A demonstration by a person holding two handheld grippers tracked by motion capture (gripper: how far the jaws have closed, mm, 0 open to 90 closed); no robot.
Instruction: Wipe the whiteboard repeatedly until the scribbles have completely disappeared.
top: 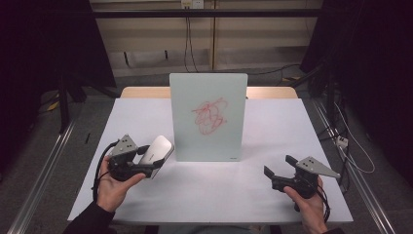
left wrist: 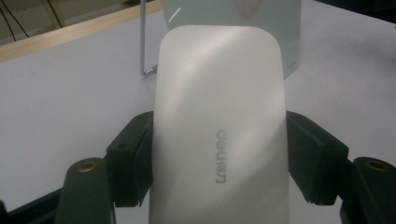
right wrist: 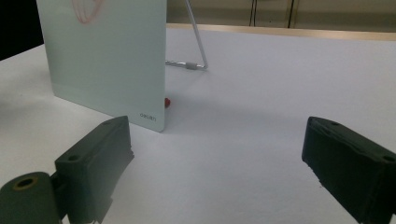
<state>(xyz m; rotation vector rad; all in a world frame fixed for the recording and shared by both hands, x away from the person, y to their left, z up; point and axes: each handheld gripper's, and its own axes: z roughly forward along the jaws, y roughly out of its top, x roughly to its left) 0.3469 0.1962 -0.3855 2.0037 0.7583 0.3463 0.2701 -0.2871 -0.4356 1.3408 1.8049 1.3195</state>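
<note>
Left tool (top: 148, 163) clamps eraser (left wrist: 219, 130); right tool (right wrist: 215, 172) wide open, empty. Hard wiping would probably topple propped board (top: 208, 117).

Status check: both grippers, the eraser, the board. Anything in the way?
Left gripper shut on white eraser. Right gripper open, empty. Board upright on table, red scribble on it. Nothing between eraser and board.

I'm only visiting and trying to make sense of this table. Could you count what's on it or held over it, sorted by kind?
Upright pale glass drawing board with a red scribble: 1
White rounded plastic eraser block, gripped in the left gripper: 1
Small red object behind the board's corner, too small to identify: 1
Hand-held black grippers, the right gripper with fingers apart: 2
Total: 5
</note>
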